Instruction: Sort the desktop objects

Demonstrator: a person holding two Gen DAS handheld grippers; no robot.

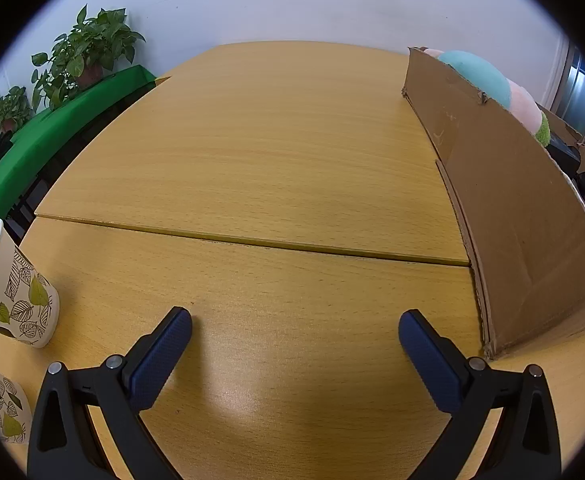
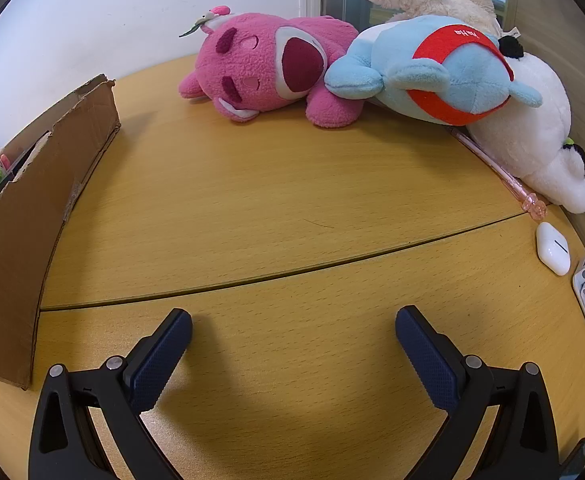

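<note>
Hovering spread wide, empty: left tongs (image 1: 294, 322) w/ box (image 1: 524, 216) to their right, right tongs (image 2: 293, 322) facing plushies (image 2: 260, 66) ahead — prob. ready for first pick.

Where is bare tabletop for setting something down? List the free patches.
Free: the wooden table between the leaf-print paper cups and the brown cardboard box; also between that box and the pink plush bear. Crowded: right edge, by the white earbud case.
</note>
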